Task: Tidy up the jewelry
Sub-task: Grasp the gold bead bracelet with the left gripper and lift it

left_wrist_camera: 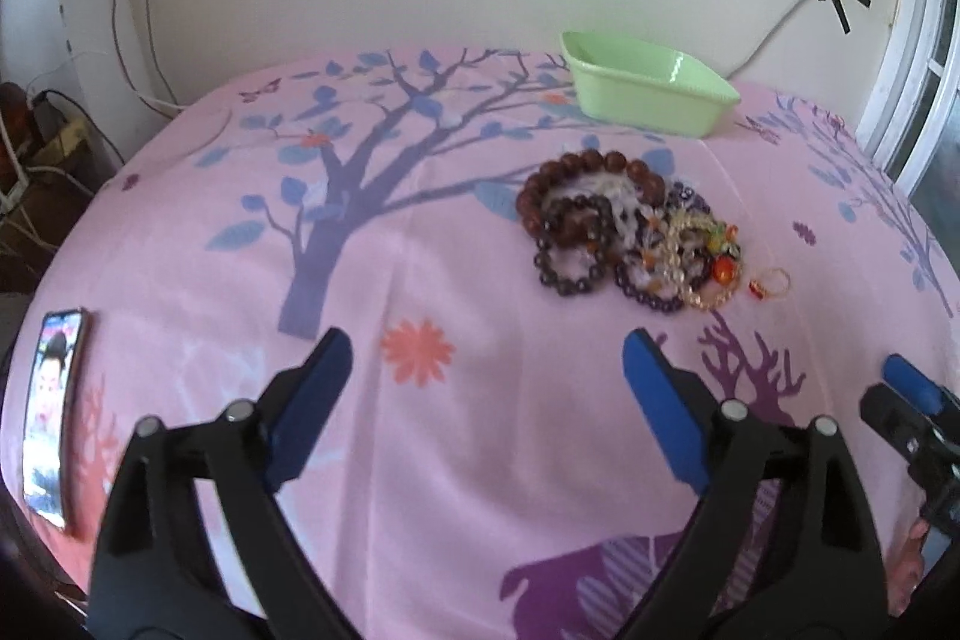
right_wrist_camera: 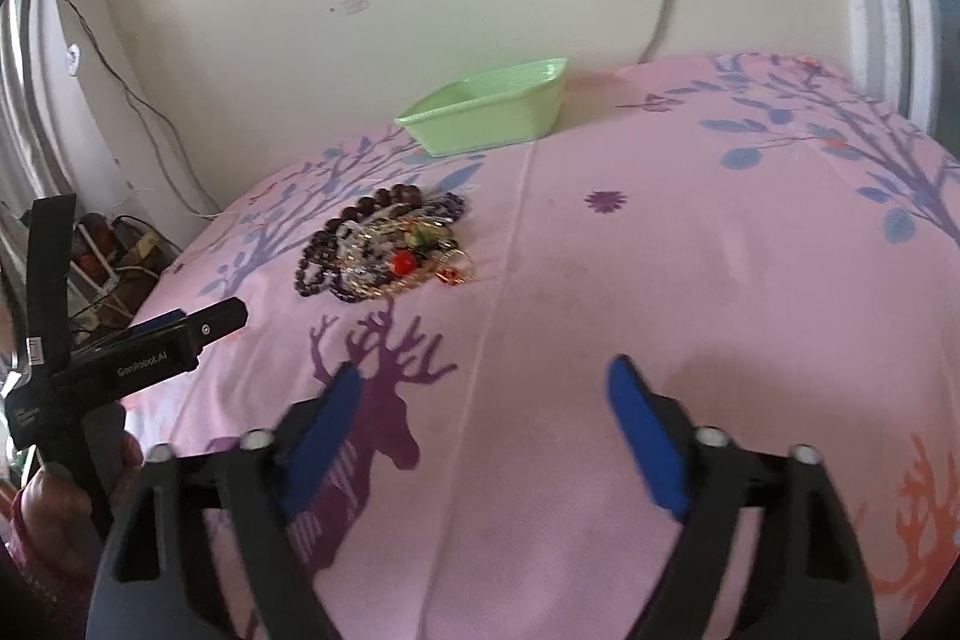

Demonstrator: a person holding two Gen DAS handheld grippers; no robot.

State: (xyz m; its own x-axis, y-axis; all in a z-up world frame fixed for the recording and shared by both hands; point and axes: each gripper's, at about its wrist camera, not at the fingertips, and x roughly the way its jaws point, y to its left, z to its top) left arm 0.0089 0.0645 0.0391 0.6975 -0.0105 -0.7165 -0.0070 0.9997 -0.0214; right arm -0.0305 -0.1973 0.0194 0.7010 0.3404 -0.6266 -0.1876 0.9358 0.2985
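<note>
The left gripper point(left_wrist_camera: 487, 364) hangs over a desk covered by a pink cloth point(left_wrist_camera: 456, 490) printed with trees and deer, its blue-padded jaws spread wide with only cloth between them. Ahead of it and slightly to its right lies the jewelry pile point(left_wrist_camera: 633, 235): brown and dark beaded bracelets tangled with clear and gold strands and an orange-red bead. A small gold ring point(left_wrist_camera: 771, 283) rests just beside the pile's right edge. Beyond the pile, near the wall, stands a pale green tray point(left_wrist_camera: 645, 85). Far to this gripper's left a phone point(left_wrist_camera: 51, 415) lies flat, screen lit.

The right gripper point(right_wrist_camera: 486, 382) also holds nothing, its jaws apart over a purple deer print point(right_wrist_camera: 384, 394); the pile sits ahead to its left, well apart.
</note>
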